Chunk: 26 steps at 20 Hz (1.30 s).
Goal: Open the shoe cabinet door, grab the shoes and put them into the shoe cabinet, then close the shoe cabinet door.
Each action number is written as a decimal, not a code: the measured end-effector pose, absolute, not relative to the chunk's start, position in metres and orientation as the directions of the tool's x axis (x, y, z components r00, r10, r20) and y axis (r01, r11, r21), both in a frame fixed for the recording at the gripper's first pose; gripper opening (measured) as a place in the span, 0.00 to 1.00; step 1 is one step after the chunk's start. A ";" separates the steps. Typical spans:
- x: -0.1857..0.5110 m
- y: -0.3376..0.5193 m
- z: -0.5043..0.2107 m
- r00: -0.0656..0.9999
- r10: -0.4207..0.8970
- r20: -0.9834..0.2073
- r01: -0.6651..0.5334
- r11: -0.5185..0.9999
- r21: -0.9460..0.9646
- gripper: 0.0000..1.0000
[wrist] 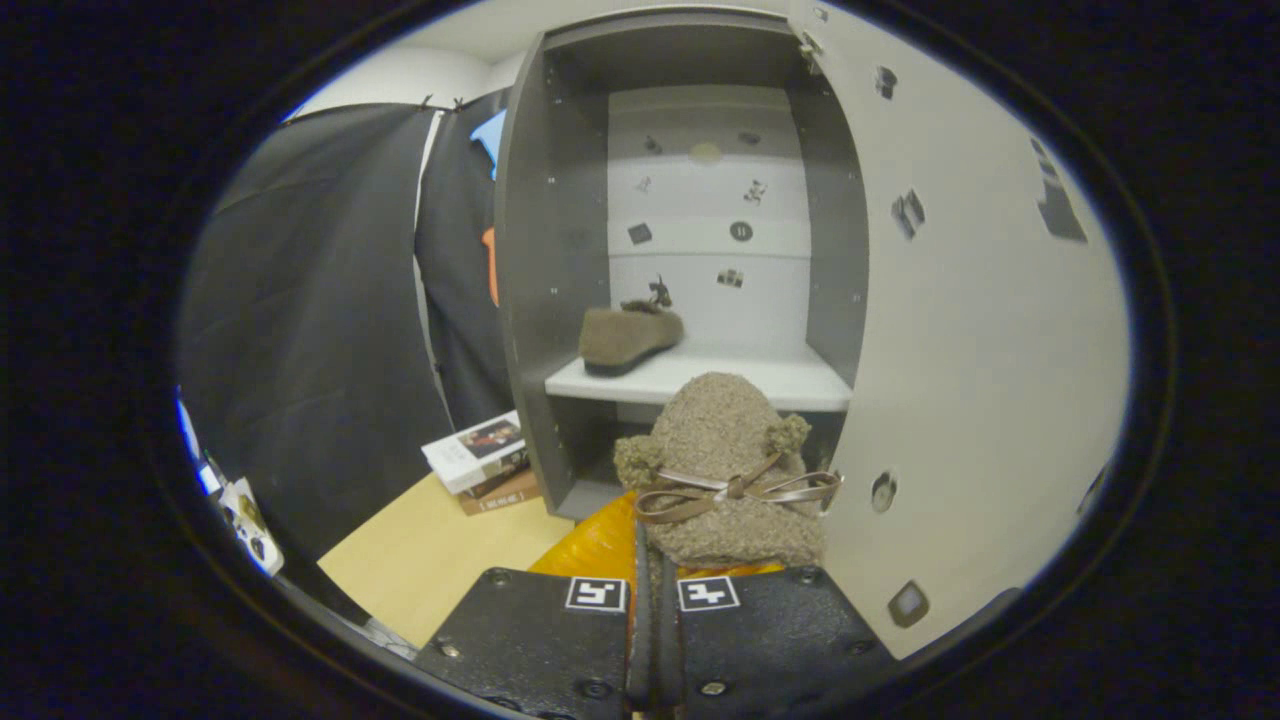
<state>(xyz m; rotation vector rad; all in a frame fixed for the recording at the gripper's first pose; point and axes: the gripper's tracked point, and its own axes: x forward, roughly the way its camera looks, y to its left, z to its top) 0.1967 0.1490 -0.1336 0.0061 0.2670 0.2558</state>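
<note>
My gripper [652, 600] is shut on a fuzzy brown shoe [725, 470] with a shiny ribbon bow, which sticks up just ahead of the fingers, toe pointing away. Beyond it stands the shoe cabinet [555, 300], dark grey with a pale back wall. Its white door [980, 330] is swung wide open on the right. A matching brown shoe [628, 338] rests on the left part of the white shelf [740, 380] inside. The held shoe hangs in front of the shelf's front edge, slightly right of the other shoe.
A stack of books [480, 460] lies on the light wooden table [440, 560] left of the cabinet's base. Something orange-yellow [595, 545] lies under the held shoe. Black cloth hangs at the left.
</note>
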 end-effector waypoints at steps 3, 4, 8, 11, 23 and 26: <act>0.227 0.147 -0.094 0.947 0.232 -0.221 -0.235 0.972 0.012 0.06; 0.241 0.149 -0.083 0.951 0.227 -0.209 -0.232 0.973 0.000 0.06; 0.307 0.151 -0.047 0.967 0.190 -0.172 -0.196 0.980 -0.021 0.06; 0.364 0.148 -0.035 0.973 0.155 -0.171 -0.163 0.986 -0.032 0.06; 0.535 0.141 -0.086 0.938 0.034 -0.344 -0.056 0.997 -0.052 0.06; 0.542 0.138 -0.109 0.900 0.002 -0.436 -0.025 0.999 -0.046 0.06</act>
